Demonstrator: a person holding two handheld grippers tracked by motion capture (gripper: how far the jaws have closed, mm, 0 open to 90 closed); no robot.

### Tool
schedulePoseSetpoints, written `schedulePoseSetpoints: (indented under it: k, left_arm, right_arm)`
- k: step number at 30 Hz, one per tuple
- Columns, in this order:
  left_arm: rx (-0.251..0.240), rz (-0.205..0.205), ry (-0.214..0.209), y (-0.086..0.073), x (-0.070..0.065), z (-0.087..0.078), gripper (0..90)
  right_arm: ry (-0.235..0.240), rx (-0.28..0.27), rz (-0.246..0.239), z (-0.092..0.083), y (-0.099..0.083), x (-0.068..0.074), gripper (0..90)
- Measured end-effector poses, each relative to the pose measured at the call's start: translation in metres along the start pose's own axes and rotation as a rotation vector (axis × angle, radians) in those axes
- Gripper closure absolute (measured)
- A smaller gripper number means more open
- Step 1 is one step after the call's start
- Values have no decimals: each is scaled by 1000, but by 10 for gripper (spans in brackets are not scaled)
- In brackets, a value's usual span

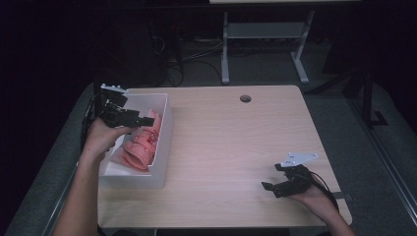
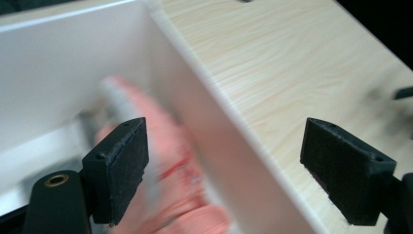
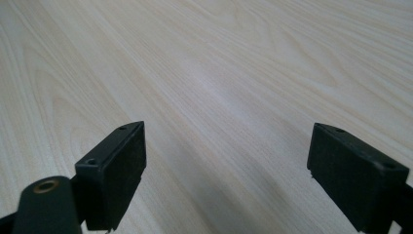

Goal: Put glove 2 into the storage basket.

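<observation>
Pink cloths [image 1: 141, 146] heaped in white box [image 1: 163, 147] at table's [image 1: 236, 147] left edge. Left gripper [image 1: 147, 121] above them, spread, empty; likely just after a drop. Right gripper [image 1: 273, 177] near right, spread, idle on bare wood. Next probably: fetch another item.

A pale wood-grain table [image 1: 231, 147] with a round cable hole [image 1: 245, 98] near its far edge is catching most of the light, while the room around it is lying in deep shadow. Beyond it, a second desk's grey metal legs [image 1: 225, 49] are standing on a grey floor [image 1: 344, 123], with dark cables [image 1: 184, 59] trailing between them.
</observation>
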State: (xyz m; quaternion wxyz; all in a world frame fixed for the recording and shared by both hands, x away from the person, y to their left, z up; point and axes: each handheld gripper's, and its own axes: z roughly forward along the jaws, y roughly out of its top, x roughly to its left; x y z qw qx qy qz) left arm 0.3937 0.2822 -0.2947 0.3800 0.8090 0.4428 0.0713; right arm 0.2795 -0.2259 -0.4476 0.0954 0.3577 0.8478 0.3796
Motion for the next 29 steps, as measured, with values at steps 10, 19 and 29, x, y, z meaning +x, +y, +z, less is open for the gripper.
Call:
schedulePoseSetpoints:
  k: [10, 19, 29]
  left_arm:
    - [-12, 147, -102, 7, -82, 37, 175]
    - [72, 265, -190, -18, -150, 105, 175]
    - [214, 339, -219, -55, -166, 154, 175]
  right_arm:
    - [-1, 1, -3, -1, -1, -1, 140]
    - [1, 5, -5, 0, -1, -1, 140]
    - [4, 9, -3, 0, -2, -1, 140]
